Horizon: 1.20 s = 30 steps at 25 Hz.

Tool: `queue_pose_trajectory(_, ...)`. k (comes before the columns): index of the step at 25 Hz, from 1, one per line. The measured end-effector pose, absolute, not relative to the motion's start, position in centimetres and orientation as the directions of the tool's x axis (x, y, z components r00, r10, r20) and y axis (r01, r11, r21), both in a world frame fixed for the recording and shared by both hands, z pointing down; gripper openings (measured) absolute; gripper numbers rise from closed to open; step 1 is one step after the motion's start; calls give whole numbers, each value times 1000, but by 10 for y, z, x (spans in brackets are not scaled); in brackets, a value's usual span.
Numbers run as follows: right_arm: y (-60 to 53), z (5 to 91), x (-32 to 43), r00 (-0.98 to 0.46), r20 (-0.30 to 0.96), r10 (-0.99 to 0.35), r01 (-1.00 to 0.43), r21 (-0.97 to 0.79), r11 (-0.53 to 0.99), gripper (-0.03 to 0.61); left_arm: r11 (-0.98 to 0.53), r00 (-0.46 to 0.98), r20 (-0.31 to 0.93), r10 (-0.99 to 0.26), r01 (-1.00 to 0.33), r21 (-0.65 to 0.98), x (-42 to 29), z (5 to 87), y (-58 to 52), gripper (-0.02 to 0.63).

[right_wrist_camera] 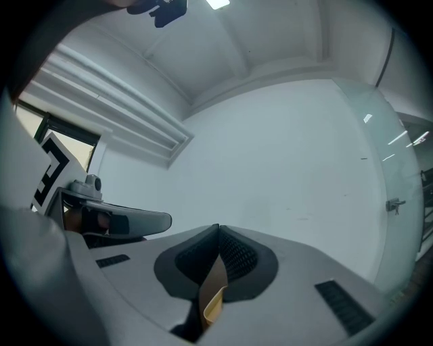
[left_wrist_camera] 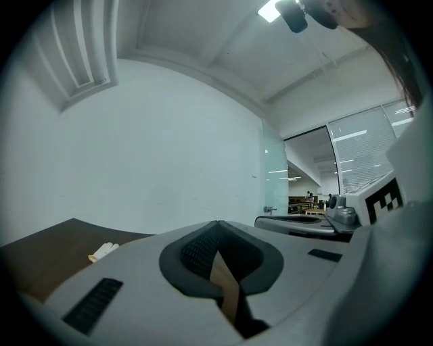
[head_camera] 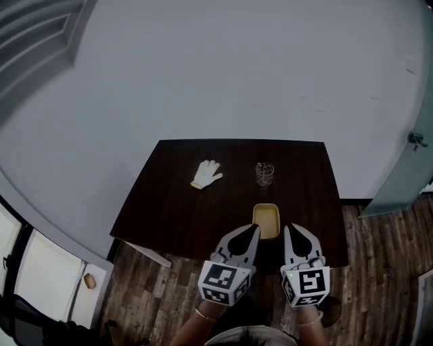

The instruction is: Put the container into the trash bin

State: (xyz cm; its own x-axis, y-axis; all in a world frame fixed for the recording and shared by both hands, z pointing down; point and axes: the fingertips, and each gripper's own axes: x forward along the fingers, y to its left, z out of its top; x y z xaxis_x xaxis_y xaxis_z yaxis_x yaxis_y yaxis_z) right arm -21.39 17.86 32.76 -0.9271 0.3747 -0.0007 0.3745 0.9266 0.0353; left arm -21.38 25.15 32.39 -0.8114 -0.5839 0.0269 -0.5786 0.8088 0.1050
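Together, the left gripper and right gripper are each clamped on a side wall of the yellow container, at the dark table's near edge, right of centre.

I'm looking into an office room, plain white wall behind the dark table, glass door with metal handle right of the table, wood-plank floor under it, lit desks beyond the glass, ceiling light overhead

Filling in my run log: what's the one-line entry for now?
left gripper shut | right gripper shut | container on table, not gripped
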Motion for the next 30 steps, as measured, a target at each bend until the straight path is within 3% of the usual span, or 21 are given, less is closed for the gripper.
queue_pose_trajectory(18,197,344,-359,-953,70,295,298,35,954,8,755,-756,62,-652,-640,139,-350,345,271,15)
queue_pose_trajectory(30,176,416,-426,-914,261,310,331,37,943,67,776,-771,102,-628,-610,161,-416,375,253,15)
